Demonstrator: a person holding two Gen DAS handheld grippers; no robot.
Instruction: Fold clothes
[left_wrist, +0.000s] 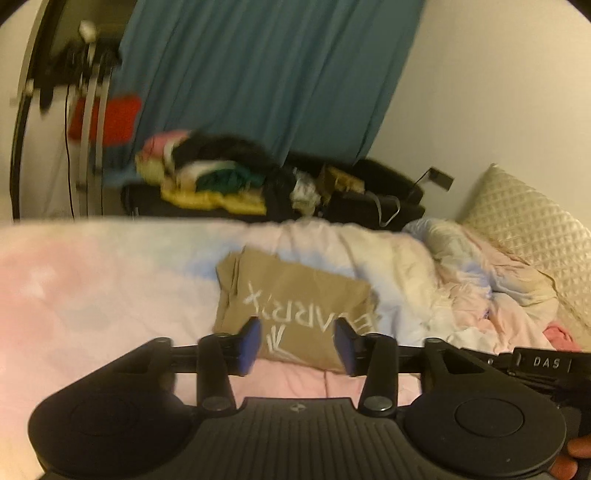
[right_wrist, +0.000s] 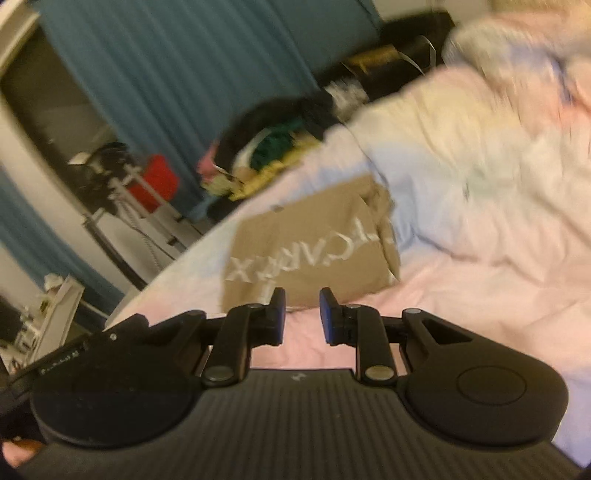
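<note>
1. The tan T-shirt (left_wrist: 295, 295) lies on the bed as a flat, roughly rectangular packet, white block lettering face up, just ahead of both hand-held grippers; it already looks folded, though its far edge in the left wrist view and its right edge in the right wrist view show bunched layers
2. The left hand-held gripper (left_wrist: 297, 345) hangs above the near edge of the shirt with its blue-padded fingers (left_wrist: 251, 341) well apart and nothing between them
3. The right hand-held gripper (right_wrist: 301, 314) sits just short of the shirt's near edge, fingers a little apart and empty
4. The scene fits either a finished fold with the tools clear of it, or a packet about to get another fold or be moved; the pictures do not settle which
5. Risks, as I judge them: the cloth is thin, limp cotton-like jersey, so a pinch on only the top layer would peel the packet open; dragging an edge across the soft pink-and-blue duvet (left_wrist: 92, 280) could rumple the fold, since that bedding gives and creases underfoot
6. The crumpled part of the duvet (left_wrist: 461, 280) to the right of the left hand-held gripper could snag a finger and come up with the shirt
7. Both views are motion-blurred, so fine creases and the exact layer count cannot be told
8. Ahead, beyond the bed, a heap of mixed clothes (left_wrist: 207, 173) sits before a teal curtain (left_wrist: 266, 74); a quilted cream pillow (left_wrist: 528, 229) lies far right
</note>
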